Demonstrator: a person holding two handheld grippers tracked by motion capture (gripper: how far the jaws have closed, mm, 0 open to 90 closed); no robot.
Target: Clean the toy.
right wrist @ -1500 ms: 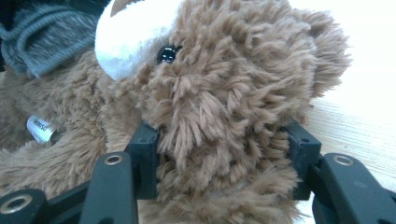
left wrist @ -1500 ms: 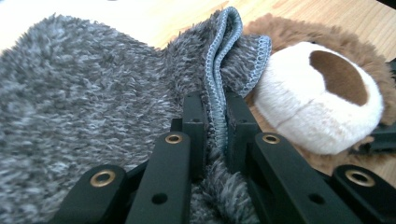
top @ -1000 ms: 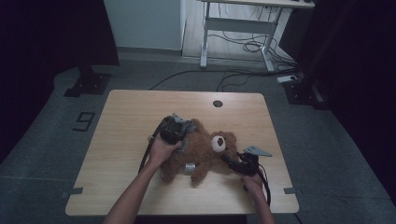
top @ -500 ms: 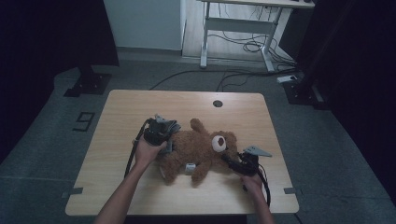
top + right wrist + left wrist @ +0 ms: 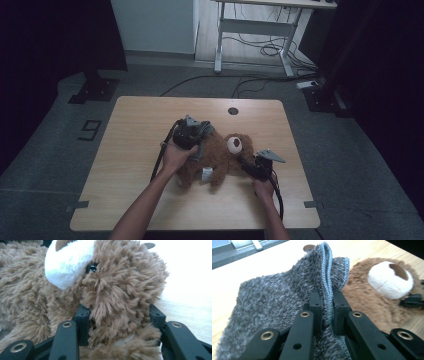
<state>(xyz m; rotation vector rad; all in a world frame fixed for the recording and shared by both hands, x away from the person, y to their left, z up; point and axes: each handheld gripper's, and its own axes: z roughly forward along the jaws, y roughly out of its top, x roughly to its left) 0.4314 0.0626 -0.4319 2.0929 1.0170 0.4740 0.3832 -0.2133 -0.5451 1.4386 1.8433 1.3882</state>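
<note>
Fluffy brown plush teddy bear [image 5: 220, 157] lying mid light wooden table [image 5: 135, 130], left gripper [image 5: 327, 306] jaws clamped on fuzzy grey cloth [image 5: 274, 300] hem at bear's left, right gripper [image 5: 120, 315] jaws grasping bear's limb.

Brown teddy bear [image 5: 220, 157] lying between both tongs; grey fuzzy cloth [image 5: 274, 302] pinched in the left tongs [image 5: 327, 307].

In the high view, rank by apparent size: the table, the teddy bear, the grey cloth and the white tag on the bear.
1. Table, by far the largest.
2. Teddy bear.
3. Grey cloth, though the left tongs cover part of it, so its full extent is unsure.
4. White tag, smallest.
</note>
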